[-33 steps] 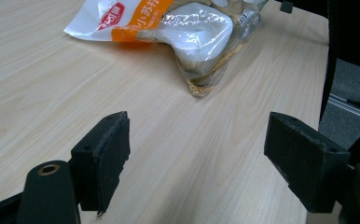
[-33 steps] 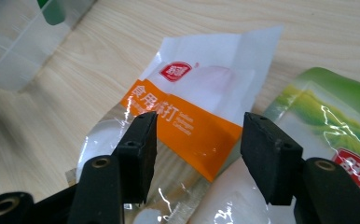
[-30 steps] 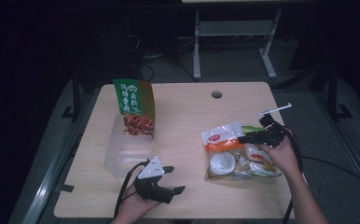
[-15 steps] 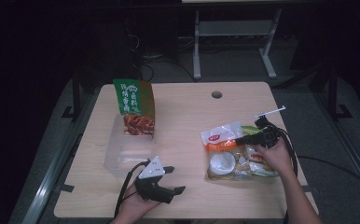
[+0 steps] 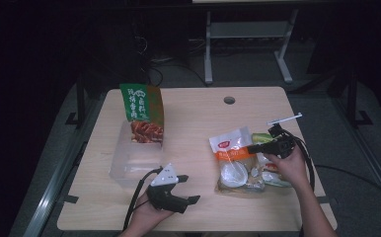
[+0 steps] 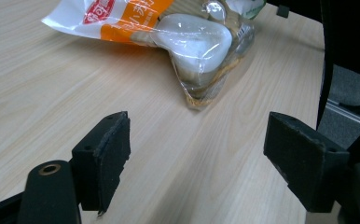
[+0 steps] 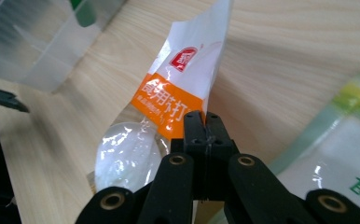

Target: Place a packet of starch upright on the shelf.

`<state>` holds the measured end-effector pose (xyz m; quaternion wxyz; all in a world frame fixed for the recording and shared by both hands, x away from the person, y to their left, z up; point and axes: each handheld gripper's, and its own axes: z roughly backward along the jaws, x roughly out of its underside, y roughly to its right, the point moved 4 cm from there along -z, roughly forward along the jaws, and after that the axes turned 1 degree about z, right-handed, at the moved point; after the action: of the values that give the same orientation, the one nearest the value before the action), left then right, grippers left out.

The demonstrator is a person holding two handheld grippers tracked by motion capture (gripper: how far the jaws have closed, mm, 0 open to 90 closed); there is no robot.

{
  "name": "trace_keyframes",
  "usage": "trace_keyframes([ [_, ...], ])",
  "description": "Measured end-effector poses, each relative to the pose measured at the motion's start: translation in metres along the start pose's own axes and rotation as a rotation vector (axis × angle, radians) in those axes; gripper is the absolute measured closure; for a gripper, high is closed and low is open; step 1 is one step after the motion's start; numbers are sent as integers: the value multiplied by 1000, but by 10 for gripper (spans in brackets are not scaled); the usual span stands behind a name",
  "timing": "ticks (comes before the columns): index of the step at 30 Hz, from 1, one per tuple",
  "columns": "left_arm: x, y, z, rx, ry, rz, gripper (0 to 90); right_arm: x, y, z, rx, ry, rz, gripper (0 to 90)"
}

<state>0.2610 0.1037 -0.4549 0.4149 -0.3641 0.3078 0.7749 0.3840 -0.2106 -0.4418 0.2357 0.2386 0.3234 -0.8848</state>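
An orange-and-white snack bag [image 5: 232, 148] with pale round pieces inside lies at the table's right. My right gripper [image 5: 250, 148] is shut on that bag's right edge; in the right gripper view the jaws [image 7: 206, 125] pinch the film beside the orange label [image 7: 166, 100]. A green-printed bag [image 5: 262, 138] lies partly under the right hand. Near the table's front edge my left gripper [image 5: 187, 190] rests open, its jaws pointing right toward the snack bag [image 6: 187, 37], well short of it, with nothing between its pads [image 6: 108, 154].
A clear plastic box [image 5: 129, 165] sits left of centre, with a tall green-and-brown snack bag [image 5: 141, 113] standing at its far end. The table [image 5: 193, 128] has a cable hole [image 5: 229, 100] at the back. Dark floor and a metal frame lie beyond.
The right hand has shifted slightly nearer the person while the right gripper stays at the snack bag's edge. The left gripper has not moved.
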Motion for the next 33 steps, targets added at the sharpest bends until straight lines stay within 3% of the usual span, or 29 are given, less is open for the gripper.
trace_keyframes([
  [7,-9,1,-17,0,-20,-5,240,4,-21,11,-39,63,72,898],
  [13,-22,-2,-38,18,-17,21,244,8,-39,21,-71,110,120,899],
  [18,-29,-9,-56,77,-27,53,338,9,-51,26,-96,146,164,899],
  [21,-33,-12,-62,91,-22,74,361,9,-56,28,-99,148,180,899],
  [23,-37,-19,-69,124,-8,139,422,8,-61,29,-107,153,199,899],
  [25,-38,-22,-71,137,-2,155,503,8,-65,30,-109,150,207,899],
  [26,-39,-25,-75,153,11,183,537,8,-66,30,-113,155,222,899],
  [27,-39,-25,-75,153,11,183,581,8,-68,31,-117,154,222,899],
  [28,-40,-23,-77,186,20,188,639,8,-69,31,-116,155,228,899],
  [32,-43,-22,-78,178,19,181,783,7,-71,30,-112,155,239,899],
  [33,-44,-25,-77,170,27,207,816,7,-72,30,-111,154,241,899],
])
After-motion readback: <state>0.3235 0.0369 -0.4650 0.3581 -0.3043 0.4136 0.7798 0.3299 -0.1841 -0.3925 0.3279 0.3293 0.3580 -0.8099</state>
